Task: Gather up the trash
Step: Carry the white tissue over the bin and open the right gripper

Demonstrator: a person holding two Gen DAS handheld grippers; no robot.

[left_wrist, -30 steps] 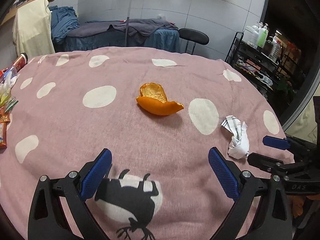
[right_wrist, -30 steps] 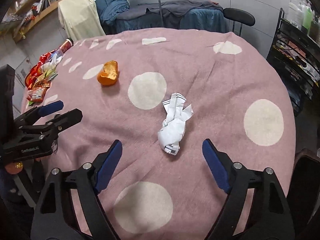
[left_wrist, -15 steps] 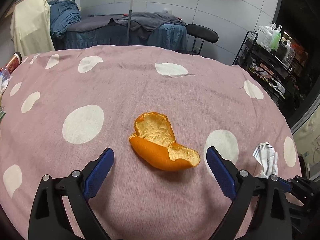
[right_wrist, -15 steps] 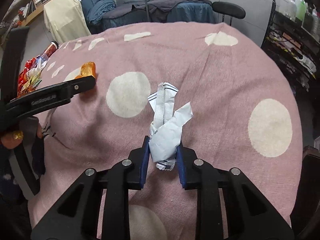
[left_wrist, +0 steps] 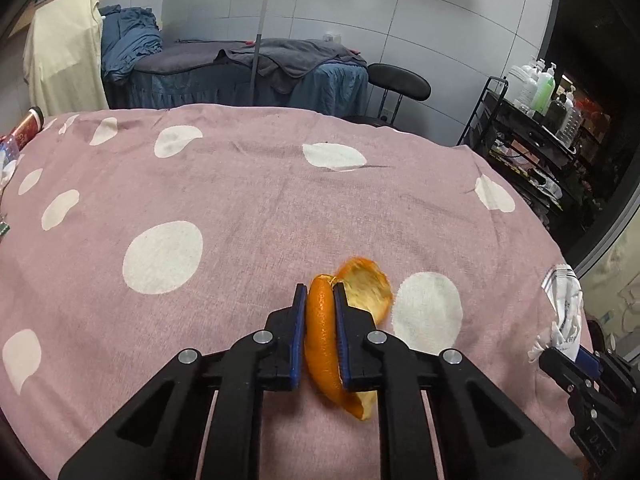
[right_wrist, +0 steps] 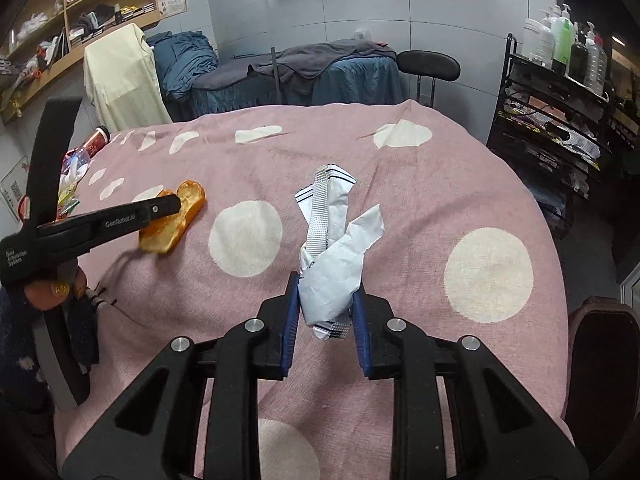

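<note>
An orange peel (left_wrist: 366,290) sits between the blue pads of my left gripper (left_wrist: 320,294), whose jaws are closing and press on its folded middle. The peel's ends stick out ahead and below the pads. In the right wrist view the same peel (right_wrist: 172,232) hangs at the tip of the left gripper (right_wrist: 162,209), just above the pink spotted cloth (right_wrist: 420,184). My right gripper (right_wrist: 325,282) is shut on a crumpled white wrapper (right_wrist: 334,240), which stands up out of the pads. The wrapper (left_wrist: 564,312) also shows at the right edge of the left wrist view.
The round table's cloth falls away at its far edge (left_wrist: 280,114). Snack packets and a red can (right_wrist: 94,142) lie at the table's left edge. A black rack with bottles (right_wrist: 560,80) stands right, a chair (right_wrist: 430,66) and a covered bed behind.
The left gripper moved up to the orange peel and closed on it. The right gripper closed on the crumpled wrapper and lifted it off the cloth.
</note>
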